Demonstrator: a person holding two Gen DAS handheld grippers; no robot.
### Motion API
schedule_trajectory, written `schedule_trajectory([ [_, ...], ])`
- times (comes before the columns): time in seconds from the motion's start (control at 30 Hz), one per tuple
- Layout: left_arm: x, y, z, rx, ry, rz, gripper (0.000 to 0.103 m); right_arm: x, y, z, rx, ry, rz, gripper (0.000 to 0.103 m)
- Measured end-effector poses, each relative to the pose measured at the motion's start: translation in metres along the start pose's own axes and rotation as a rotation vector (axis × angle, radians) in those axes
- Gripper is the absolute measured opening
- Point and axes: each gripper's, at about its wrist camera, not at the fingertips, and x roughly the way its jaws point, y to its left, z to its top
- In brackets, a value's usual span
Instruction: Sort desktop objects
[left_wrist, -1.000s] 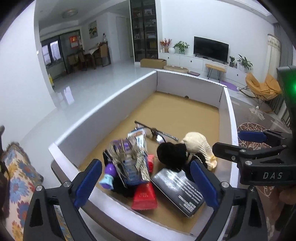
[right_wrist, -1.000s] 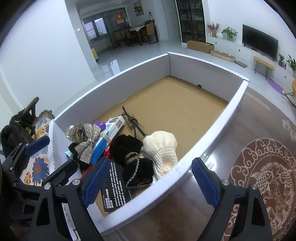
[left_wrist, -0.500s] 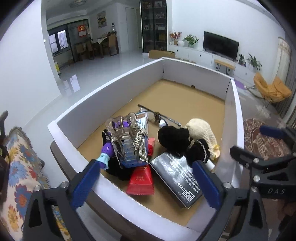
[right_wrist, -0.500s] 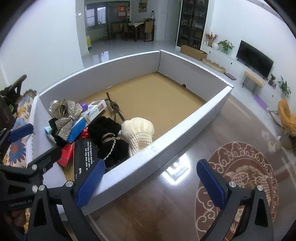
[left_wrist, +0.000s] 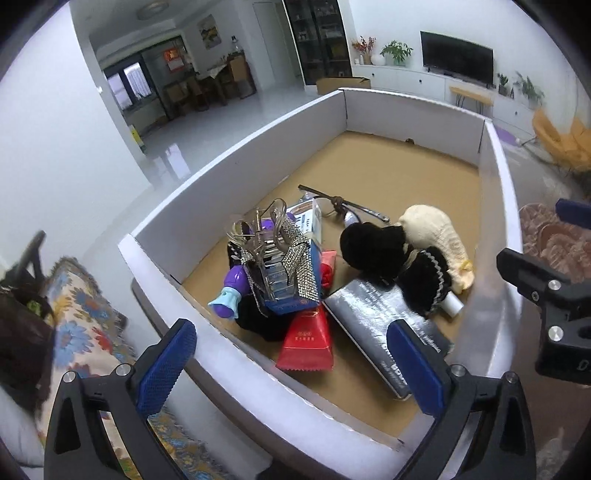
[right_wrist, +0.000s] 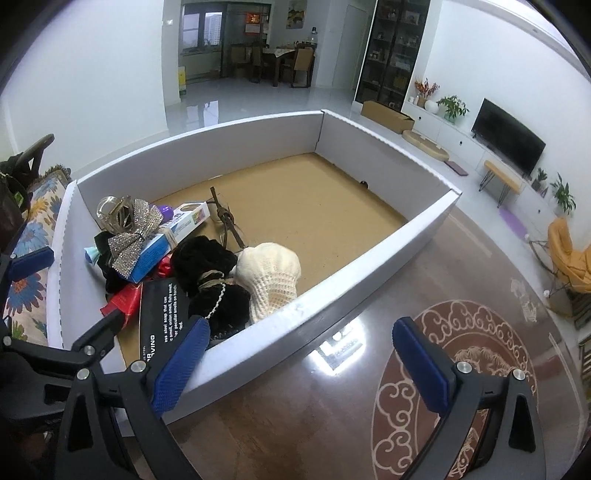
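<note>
A white-walled box (left_wrist: 236, 158) (right_wrist: 369, 258) with a brown floor holds a heap at its near end. In the heap lie a red packet (left_wrist: 306, 338), a dark book-like box (left_wrist: 384, 321) (right_wrist: 159, 314), a blue carton (left_wrist: 295, 280) (right_wrist: 155, 251) topped by a rhinestone bow (left_wrist: 295, 251) (right_wrist: 133, 232), a purple toy (left_wrist: 231, 291), black fluffy pieces (left_wrist: 373, 247) (right_wrist: 203, 258) and a cream knit piece (left_wrist: 432, 229) (right_wrist: 269, 280). My left gripper (left_wrist: 291, 354) hangs open above the box's near wall. My right gripper (right_wrist: 295, 354) stands open over the right wall, empty.
A glossy brown table (right_wrist: 332, 424) with a round pattern (right_wrist: 454, 369) lies right of the box. A flowered cushion (left_wrist: 88, 321) and a dark bag (left_wrist: 22, 325) sit to the left. The box's far half shows bare brown floor (right_wrist: 314, 199). A thin dark strap (left_wrist: 343, 203) lies behind the heap.
Both grippers tipped downward, so the heap sits higher and nearer in each view. Both pairs of jaws spread a little wider. The objects in the box stayed put.
</note>
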Motion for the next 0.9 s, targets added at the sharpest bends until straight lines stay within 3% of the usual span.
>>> schedule_trajectory([
  [0.2,-0.020,0.029,0.020,-0.108,-0.045,-0.079,0.103,-0.014,-0.015,0.023,0.057,-0.031,0.019,0.100],
  [0.43,-0.030,0.045,0.051,-0.131,-0.036,-0.127,0.103,-0.004,-0.017,0.057,0.126,0.044,0.054,0.100],
  [0.6,-0.031,0.043,0.060,-0.109,-0.045,-0.095,0.103,0.005,-0.012,0.058,0.133,0.060,0.066,0.100],
  [0.9,-0.016,0.043,0.063,-0.140,0.029,-0.171,0.103,0.015,-0.012,0.051,0.123,0.074,0.055,0.100],
])
